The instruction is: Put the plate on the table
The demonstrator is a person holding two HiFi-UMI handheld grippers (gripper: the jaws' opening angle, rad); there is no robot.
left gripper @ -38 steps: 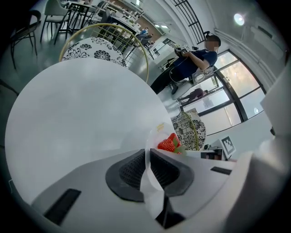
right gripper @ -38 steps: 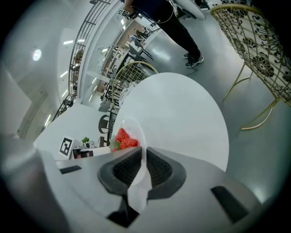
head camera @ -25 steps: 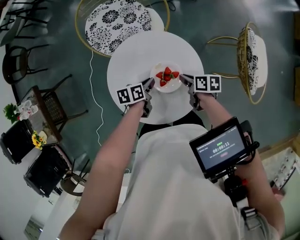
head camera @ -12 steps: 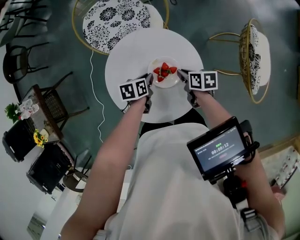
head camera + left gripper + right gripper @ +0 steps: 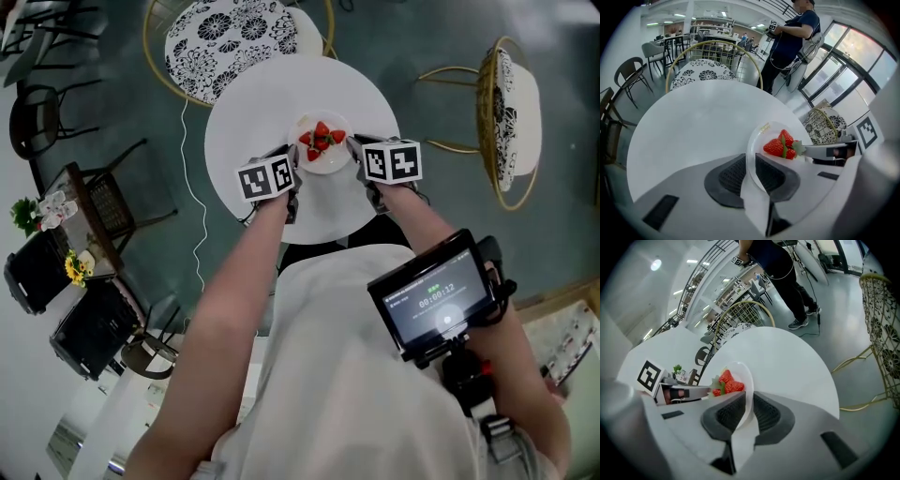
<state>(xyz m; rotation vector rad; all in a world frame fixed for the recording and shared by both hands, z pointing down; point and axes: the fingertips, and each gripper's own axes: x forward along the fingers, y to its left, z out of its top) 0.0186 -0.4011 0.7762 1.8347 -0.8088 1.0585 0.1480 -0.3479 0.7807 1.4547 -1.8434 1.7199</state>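
A small white plate (image 5: 322, 145) with strawberries (image 5: 320, 139) on it is over the round white table (image 5: 244, 112), held from both sides. My left gripper (image 5: 293, 164) is shut on the plate's left rim (image 5: 752, 161), and my right gripper (image 5: 353, 147) is shut on its right rim (image 5: 746, 401). In the left gripper view the strawberries (image 5: 782, 145) lie just past the jaws, with the right gripper (image 5: 829, 151) beyond them. The right gripper view shows the strawberries (image 5: 727, 383) and the left gripper (image 5: 675, 392) opposite. Whether the plate touches the table cannot be told.
A round chair with a black-and-white flowered cushion (image 5: 234, 37) stands at the table's far side. A gold wire chair (image 5: 511, 117) is to the right. Dark chairs and a small table with flowers (image 5: 52, 225) are at the left. A person (image 5: 790, 35) stands beyond the table.
Both grippers have carried the plate farther over the table, away from my body and slightly left. Their hold on the rim is unchanged.
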